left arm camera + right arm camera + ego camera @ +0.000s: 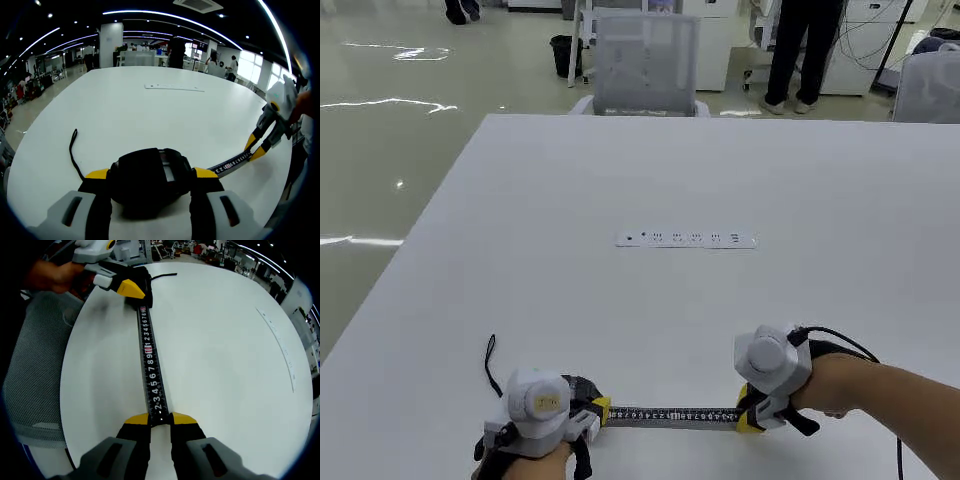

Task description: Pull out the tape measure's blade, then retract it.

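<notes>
In the head view, at 7 o'clock on the white table (620,180), the left gripper (595,410) is clamped around the one tape measure (582,395); its yellow-tipped jaws press on either side of the black case in the left gripper view. A thin black wrist strap (490,362) trails off the case toward 9 o'clock. The blade (670,414) lies flat on the table, drawn out toward 3 o'clock (numbers face up), and ends at the right gripper (748,418) at 5 o'clock. That gripper's jaws are closed on the blade's tip. So there are two grippers, each gripping one end of the tape. One white power strip (686,239) lies well apart, at mid-table. Past the far edge at 12 o'clock stands a mesh-backed chair (645,65). At 11 o'clock one black bin (563,55) sits on the floor, its contents too far to tell.
</notes>
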Demonstrator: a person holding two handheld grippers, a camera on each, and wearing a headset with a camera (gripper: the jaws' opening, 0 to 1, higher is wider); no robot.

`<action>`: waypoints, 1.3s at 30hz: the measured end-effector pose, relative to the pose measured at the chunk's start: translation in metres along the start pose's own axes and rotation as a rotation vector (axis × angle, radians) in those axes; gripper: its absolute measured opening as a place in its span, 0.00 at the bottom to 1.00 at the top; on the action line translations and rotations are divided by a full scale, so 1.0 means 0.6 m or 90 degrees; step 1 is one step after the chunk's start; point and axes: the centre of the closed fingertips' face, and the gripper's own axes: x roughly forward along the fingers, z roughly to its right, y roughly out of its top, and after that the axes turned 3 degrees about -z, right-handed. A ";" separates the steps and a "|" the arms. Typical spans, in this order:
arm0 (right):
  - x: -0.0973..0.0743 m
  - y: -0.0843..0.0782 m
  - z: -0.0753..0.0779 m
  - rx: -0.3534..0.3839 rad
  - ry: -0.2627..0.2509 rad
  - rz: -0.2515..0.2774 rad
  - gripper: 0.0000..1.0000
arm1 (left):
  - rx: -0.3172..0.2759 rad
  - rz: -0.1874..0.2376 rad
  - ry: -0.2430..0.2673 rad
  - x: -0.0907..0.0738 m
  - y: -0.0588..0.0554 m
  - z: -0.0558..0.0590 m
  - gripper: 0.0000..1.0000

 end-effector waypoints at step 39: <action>0.011 0.041 -0.001 -0.007 0.003 0.004 0.14 | -0.005 0.005 -0.002 -0.002 0.003 -0.001 0.60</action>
